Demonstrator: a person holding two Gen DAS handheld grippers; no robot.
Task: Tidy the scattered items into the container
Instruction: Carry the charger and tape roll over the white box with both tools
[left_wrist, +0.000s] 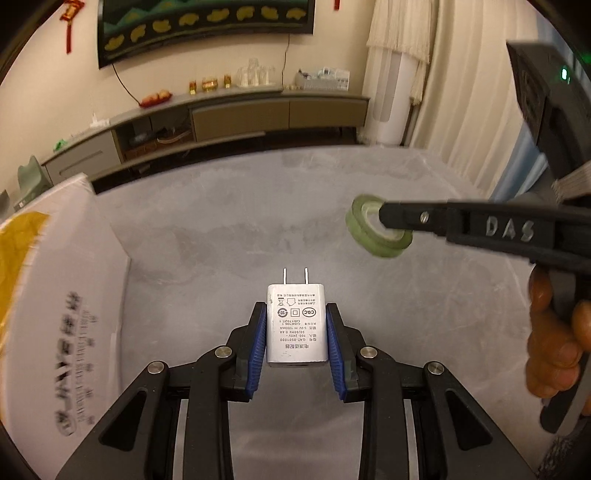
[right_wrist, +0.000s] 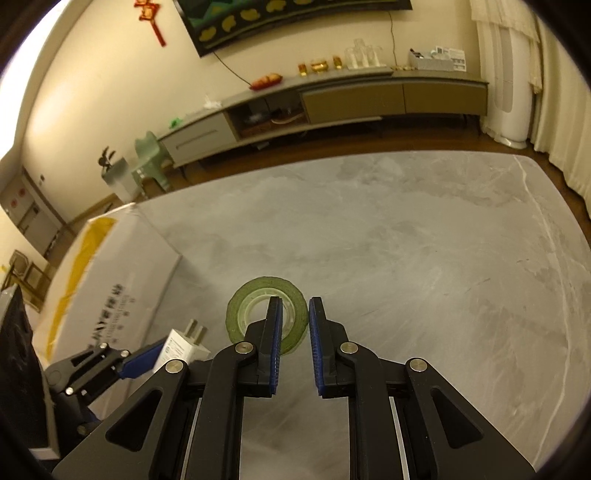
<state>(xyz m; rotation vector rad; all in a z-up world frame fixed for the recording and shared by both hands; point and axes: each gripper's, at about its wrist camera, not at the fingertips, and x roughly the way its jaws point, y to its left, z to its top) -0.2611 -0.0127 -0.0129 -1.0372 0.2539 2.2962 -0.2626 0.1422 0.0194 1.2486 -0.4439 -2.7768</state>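
A white charger plug (left_wrist: 296, 325), prongs pointing forward, sits between the blue pads of my left gripper (left_wrist: 296, 317), which is shut on it just above the grey table (left_wrist: 229, 229). The same charger (right_wrist: 181, 347) and left gripper (right_wrist: 147, 360) show at the lower left of the right wrist view. My right gripper (right_wrist: 295, 310) is shut on the rim of a green tape roll (right_wrist: 251, 306), one finger inside its hole. In the left wrist view the tape roll (left_wrist: 369, 229) hangs tilted from that gripper (left_wrist: 391, 219). The white box (left_wrist: 55, 295) stands at the left.
The white box (right_wrist: 110, 277) has a yellow mark and black print and takes up the table's left side. A hand (left_wrist: 554, 339) holds the right gripper's handle. Beyond the table's far edge (right_wrist: 332, 162) stand a long low cabinet (right_wrist: 332, 103) and curtains (right_wrist: 561, 110).
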